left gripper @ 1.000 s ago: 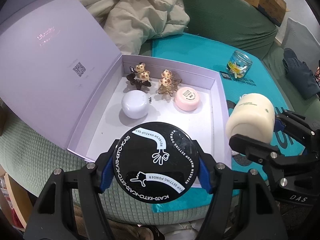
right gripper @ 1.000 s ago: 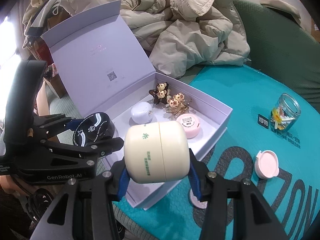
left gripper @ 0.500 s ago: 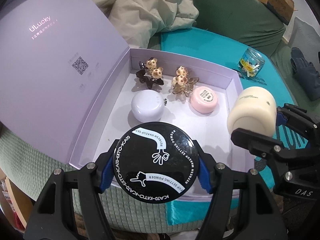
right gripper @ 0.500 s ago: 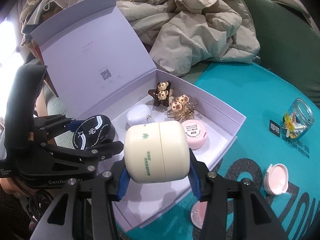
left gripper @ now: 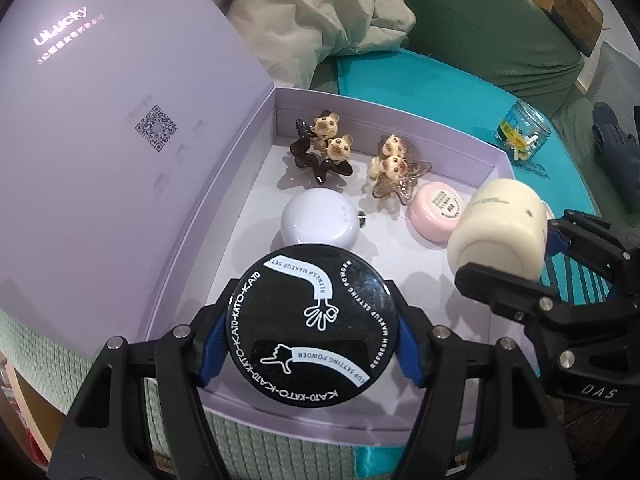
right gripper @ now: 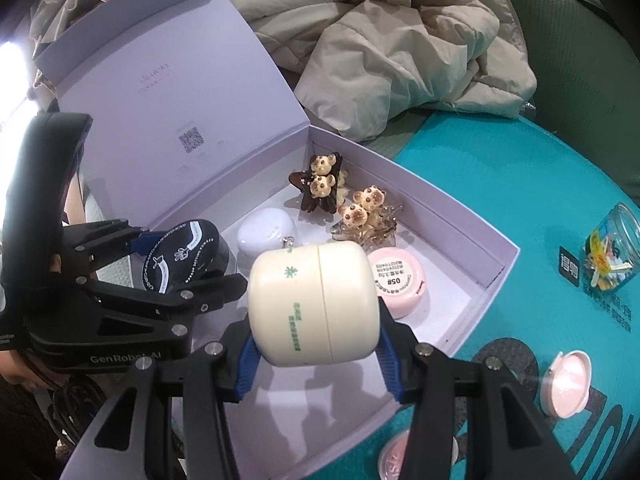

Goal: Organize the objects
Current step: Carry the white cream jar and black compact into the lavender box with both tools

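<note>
My left gripper (left gripper: 310, 350) is shut on a black round setting-powder compact (left gripper: 312, 322) and holds it over the near part of the open lilac box (left gripper: 248, 184). My right gripper (right gripper: 314, 364) is shut on a cream jar (right gripper: 314, 306) lying sideways, held over the box's near right part; the jar also shows in the left wrist view (left gripper: 500, 228). In the box lie a white round case (left gripper: 318, 222), a pink compact (left gripper: 438, 208), a dark bear hair clip (left gripper: 324, 148) and a clear bear hair clip (left gripper: 394, 170).
The box lid (left gripper: 100, 140) stands open at the left. On the teal mat (right gripper: 520, 168) are a small glass jar (right gripper: 610, 258), a pink lid (right gripper: 566, 382) and another pink round piece (right gripper: 400, 458). A beige jacket (right gripper: 400, 40) lies behind the box.
Both grippers have moved forward and lower over the box, each holding its object. The box contents look closer. The cream jar is now over the box's right part.
</note>
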Tool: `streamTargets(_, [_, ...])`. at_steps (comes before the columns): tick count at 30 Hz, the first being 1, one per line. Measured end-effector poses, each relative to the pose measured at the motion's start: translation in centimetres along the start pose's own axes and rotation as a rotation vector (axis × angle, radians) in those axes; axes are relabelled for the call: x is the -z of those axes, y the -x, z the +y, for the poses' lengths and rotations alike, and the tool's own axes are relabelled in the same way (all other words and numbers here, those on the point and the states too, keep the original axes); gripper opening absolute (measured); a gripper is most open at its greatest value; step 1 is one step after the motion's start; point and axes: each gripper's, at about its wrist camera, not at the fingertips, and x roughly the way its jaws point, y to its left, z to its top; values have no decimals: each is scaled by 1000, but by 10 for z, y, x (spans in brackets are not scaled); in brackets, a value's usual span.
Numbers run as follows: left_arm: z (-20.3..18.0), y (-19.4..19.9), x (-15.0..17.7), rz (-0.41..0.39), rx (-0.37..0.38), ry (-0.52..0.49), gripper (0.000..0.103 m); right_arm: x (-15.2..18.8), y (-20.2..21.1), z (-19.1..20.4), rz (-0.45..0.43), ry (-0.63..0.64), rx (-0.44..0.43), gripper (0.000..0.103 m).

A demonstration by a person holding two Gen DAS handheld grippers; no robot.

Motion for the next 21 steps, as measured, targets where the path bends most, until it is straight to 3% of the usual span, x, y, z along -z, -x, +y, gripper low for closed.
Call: streamTargets(21, [-1,-24,-10,30,-8,-11,67,-11,-19,-9,30,-15,16,51])
